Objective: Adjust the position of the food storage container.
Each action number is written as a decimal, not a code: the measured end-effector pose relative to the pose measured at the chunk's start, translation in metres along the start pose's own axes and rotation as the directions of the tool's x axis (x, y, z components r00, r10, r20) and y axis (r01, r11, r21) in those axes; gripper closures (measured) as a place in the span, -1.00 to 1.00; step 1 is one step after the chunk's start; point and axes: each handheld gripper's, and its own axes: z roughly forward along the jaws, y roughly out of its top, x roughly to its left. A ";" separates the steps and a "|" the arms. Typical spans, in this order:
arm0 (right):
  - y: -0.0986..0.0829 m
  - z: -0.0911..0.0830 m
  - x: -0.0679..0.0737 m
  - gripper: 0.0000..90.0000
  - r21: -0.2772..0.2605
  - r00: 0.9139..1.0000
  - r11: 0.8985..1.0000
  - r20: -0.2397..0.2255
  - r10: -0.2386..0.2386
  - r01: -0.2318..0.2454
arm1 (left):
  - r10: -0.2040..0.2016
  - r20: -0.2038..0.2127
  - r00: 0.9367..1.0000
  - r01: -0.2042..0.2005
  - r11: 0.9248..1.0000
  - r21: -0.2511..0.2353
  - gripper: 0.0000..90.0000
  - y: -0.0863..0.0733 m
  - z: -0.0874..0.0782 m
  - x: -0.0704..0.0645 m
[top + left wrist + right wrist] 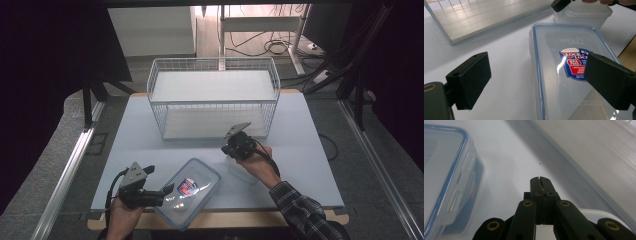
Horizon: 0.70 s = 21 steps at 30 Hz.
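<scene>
Across the pale table, with the wire basket standing at the far side, little room for a careless swing. Nearer in, the blue-rimmed lid lying flat by the front edge, one corner close to the wooden lip, so a nudge from the side could slide it off. Just beyond it and to the right, apart from it, the clear tub sitting upright and open. Left gripper low at the lid's left end, jaws wide apart, one over the label and one over bare table. Closing from there risks scraping the slick plastic rather than catching the edge, and pushing the lid toward the tub. Right gripper over the tub's far rim, jaws pressed together, apparently on the thin wall, though the pinch itself is hard to make out. A shallow hold there could slip or tip the light tub during a lift. Smallest worry: flexing that wall out of shape, leaving the lid unable to seat.
</scene>
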 end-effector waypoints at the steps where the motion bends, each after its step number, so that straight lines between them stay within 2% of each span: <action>1: 0.000 0.000 0.000 1.00 0.000 1.000 1.000 0.000 0.000 0.000 | 0.000 0.000 1.000 0.000 1.000 0.000 -0.84 0.000 0.000 0.000; 8: -0.024 -0.023 0.000 1.00 0.012 1.000 1.000 0.000 0.025 -0.025 | 0.003 0.007 1.000 -0.003 1.000 0.006 -0.84 0.000 0.002 -0.002; 15: -0.044 -0.041 -0.003 1.00 0.005 0.999 0.999 0.031 0.045 -0.045 | -0.003 0.007 1.000 0.003 1.000 -0.004 -0.85 0.000 0.002 -0.003; 21: -0.066 -0.060 -0.009 1.00 -0.002 0.995 0.996 0.054 0.090 -0.090 | -0.009 0.011 1.000 0.009 1.000 -0.019 -0.87 0.000 0.002 -0.003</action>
